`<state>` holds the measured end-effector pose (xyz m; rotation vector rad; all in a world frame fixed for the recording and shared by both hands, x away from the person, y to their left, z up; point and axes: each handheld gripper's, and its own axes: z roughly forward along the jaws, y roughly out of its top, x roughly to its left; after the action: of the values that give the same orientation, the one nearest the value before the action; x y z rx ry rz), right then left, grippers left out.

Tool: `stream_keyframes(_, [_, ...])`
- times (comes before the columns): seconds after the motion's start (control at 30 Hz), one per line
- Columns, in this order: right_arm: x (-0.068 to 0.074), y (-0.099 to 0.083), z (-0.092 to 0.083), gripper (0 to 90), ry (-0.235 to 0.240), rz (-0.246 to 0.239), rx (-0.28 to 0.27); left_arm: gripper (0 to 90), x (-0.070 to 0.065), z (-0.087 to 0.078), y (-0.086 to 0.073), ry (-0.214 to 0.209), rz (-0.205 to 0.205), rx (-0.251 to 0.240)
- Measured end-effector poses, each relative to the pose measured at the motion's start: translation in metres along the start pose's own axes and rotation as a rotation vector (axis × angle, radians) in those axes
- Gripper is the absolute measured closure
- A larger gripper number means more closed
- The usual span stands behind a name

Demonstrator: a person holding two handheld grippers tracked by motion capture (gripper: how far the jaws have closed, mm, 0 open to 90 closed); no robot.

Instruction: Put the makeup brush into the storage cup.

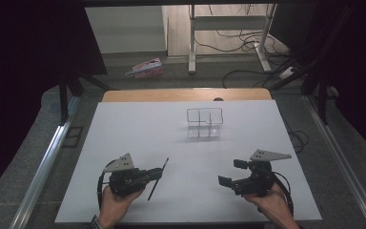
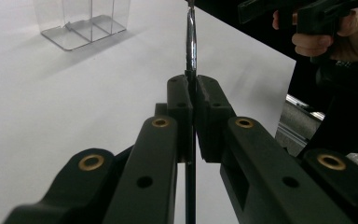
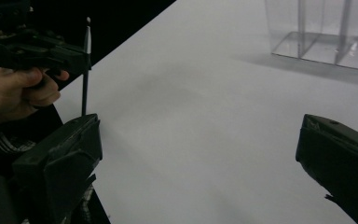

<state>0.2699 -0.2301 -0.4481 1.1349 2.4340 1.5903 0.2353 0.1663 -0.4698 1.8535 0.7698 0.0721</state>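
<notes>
Nearest to the person, two hands come in from the bottom edge of the high view, each one carrying tongs over the white surface (image 1: 138, 129). The left tongs (image 1: 161, 173) are clenched on a thin dark pen (image 1: 157, 179) — in the left gripper view the two black jaws press together on its shaft, and the pen (image 2: 191, 42) runs between them, one shiny part rising above the jaws and the rest going down below them. In the high view the pen lies slanted, its upper end pointing away from the person and a little to the right, its lower end toward the person. The right tongs (image 1: 232, 172) stand released, with nothing between the jaws; in the right gripper view the two jaws are far from each other at the left and right edges, and only bare white surface is seen between them. This view shows also the left hand (image 3: 14, 93) with the pen (image 3: 86, 65) standing upright in its tongs. The two tongs are well apart from each other, one at each side of the near part of the surface. Farther away, about in the middle of the surface and slightly to the right, stands a clear plastic organizer (image 1: 204, 122) with several compartments — it is well apart from both tongs and from the pen. Behind the surface, on the floor, lies a small pink package (image 1: 147, 67), and further back stands a white table frame (image 1: 228, 28) with cables (image 1: 240, 45) around it.
</notes>
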Motion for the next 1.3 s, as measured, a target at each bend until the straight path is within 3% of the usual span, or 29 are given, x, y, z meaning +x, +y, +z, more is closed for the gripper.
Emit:
stream_keyframes(0.3, [0.013,0.009,0.022,1.8,0.076,0.001,-0.003,86.2,-0.001,0.008,0.002,-0.021,-0.004,-0.005])
stream_keyframes(0.7, [0.018,0.018,0.041,6.4,0.124,-0.015,-0.004,86.2,-0.002,0.024,0.007,-0.047,0.031,0.009])
stream_keyframes(1.23, [0.031,0.031,0.065,28.7,0.188,-0.022,0.023,86.2,-0.007,0.035,0.013,-0.07,0.053,0.003])
stream_keyframes(1.3, [0.033,0.033,0.066,36.4,0.194,-0.025,0.018,86.2,-0.008,0.036,0.013,-0.072,0.056,0.003])
